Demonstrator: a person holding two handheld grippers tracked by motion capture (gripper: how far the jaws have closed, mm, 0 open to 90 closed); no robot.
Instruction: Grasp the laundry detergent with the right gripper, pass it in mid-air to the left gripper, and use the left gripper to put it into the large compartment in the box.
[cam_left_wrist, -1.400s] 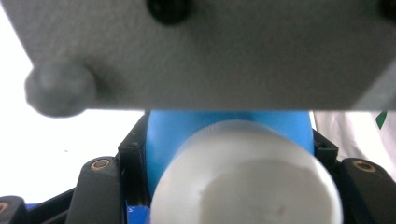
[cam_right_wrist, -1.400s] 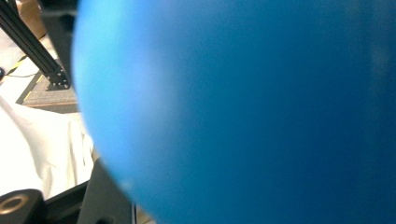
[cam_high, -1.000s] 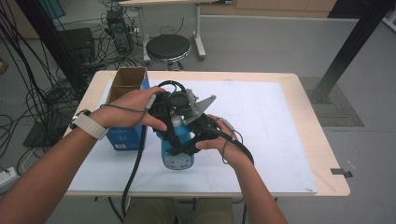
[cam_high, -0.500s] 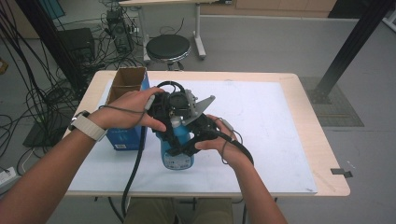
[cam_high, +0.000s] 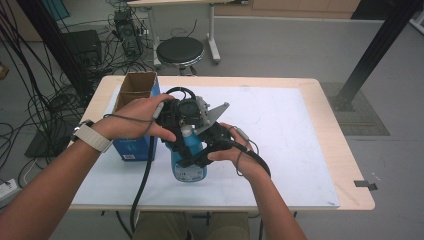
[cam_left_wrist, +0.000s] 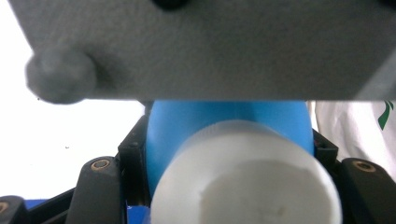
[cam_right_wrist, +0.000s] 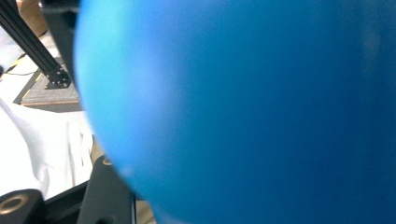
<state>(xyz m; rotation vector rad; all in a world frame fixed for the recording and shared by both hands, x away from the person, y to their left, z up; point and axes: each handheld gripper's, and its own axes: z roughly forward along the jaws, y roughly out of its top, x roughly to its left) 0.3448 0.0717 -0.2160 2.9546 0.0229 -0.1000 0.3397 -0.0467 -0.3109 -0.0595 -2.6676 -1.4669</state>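
Note:
A blue bottle (cam_high: 189, 162) with a white cap (cam_left_wrist: 243, 182) stands upright on the white mat (cam_high: 280, 135), near its left middle. My left gripper (cam_high: 179, 125) comes in from the left and is shut on the cap, which sits between its two black fingers (cam_left_wrist: 95, 186). The bottle's blue shoulder (cam_left_wrist: 224, 116) shows just behind the cap. My right gripper (cam_high: 201, 150) comes in from the right and is shut on the bottle's body (cam_right_wrist: 252, 107). One of its black fingers (cam_right_wrist: 106, 196) lies against the bottle's side. The right gripper's grey plate (cam_left_wrist: 210, 46) hangs over the cap.
An open-topped cardboard box with blue sides (cam_high: 134, 107) stands at the mat's left edge, just behind my left hand. The wooden table's edge (cam_high: 345, 150) runs close on the right. A black stool (cam_high: 180, 50) and cables lie on the floor beyond.

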